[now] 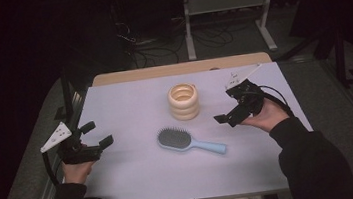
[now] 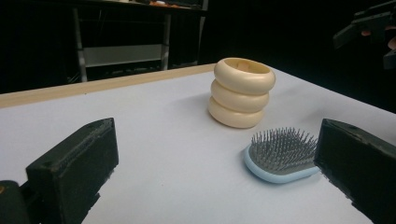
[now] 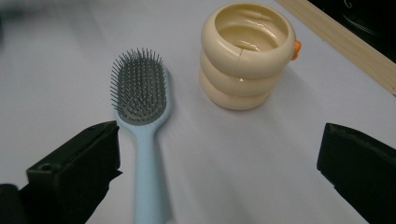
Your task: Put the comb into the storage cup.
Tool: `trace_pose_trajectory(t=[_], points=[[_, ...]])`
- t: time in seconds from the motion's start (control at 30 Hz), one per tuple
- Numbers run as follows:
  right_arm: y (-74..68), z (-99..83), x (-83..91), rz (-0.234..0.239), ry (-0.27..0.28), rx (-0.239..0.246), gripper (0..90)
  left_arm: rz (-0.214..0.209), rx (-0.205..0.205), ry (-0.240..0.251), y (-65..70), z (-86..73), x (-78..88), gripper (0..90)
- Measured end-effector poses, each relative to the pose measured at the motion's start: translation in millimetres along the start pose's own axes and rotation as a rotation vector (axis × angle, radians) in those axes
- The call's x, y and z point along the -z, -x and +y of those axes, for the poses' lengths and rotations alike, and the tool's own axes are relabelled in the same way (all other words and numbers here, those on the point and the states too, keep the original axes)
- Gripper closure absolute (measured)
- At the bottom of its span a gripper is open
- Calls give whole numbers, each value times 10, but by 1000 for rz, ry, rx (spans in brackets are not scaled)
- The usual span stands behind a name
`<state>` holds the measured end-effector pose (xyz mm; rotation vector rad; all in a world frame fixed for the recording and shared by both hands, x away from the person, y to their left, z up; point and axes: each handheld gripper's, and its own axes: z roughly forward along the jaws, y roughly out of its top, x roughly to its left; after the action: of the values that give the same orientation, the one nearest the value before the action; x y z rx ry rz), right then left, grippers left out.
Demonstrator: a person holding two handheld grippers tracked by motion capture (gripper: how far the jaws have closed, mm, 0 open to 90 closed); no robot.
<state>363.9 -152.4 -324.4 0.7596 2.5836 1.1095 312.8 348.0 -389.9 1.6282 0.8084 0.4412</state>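
A light blue hairbrush (image 1: 189, 142) lies bristles up near the middle of the white table (image 1: 138, 174), its handle pointing right. Behind it stands a cream holder (image 1: 183, 101) shaped like three stacked rings, hollow and open on top. My left gripper (image 1: 97, 132) hovers open at the table's left side, jaws aimed at the brush (image 2: 280, 154) and holder (image 2: 242, 93). My right gripper (image 1: 224, 105) is open too, right of the holder, looking down on the brush (image 3: 140, 93) and holder (image 3: 247, 56). Nothing sits between either pair of jaws (image 2: 217, 172) (image 3: 217, 172).
A wooden strip (image 1: 181, 69) runs along the table's far edge. Beyond it stand a metal desk frame (image 1: 224, 3) and loose cables (image 1: 154, 51) on a dark floor. A small orange spot (image 3: 297, 49) shows on the holder's side. The right gripper (image 2: 369, 23) appears far off in the left gripper view.
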Motion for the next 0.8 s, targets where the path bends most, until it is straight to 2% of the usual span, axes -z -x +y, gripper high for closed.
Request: trace_pose_trajectory(t=[0.27, 0.43, 0.8], points=[[-51, 68, -178, 24, -19, 30, 0, -2, 1, 2, 2, 2, 2, 0], [-62, 91, -264, 38, -25, 31, 0, -4, 5, 9, 0, 4, 4, 0], [-133, 122, -494, 80, -71, 56, 0, -7, 5, 10, 0, 6, 1, 0]])
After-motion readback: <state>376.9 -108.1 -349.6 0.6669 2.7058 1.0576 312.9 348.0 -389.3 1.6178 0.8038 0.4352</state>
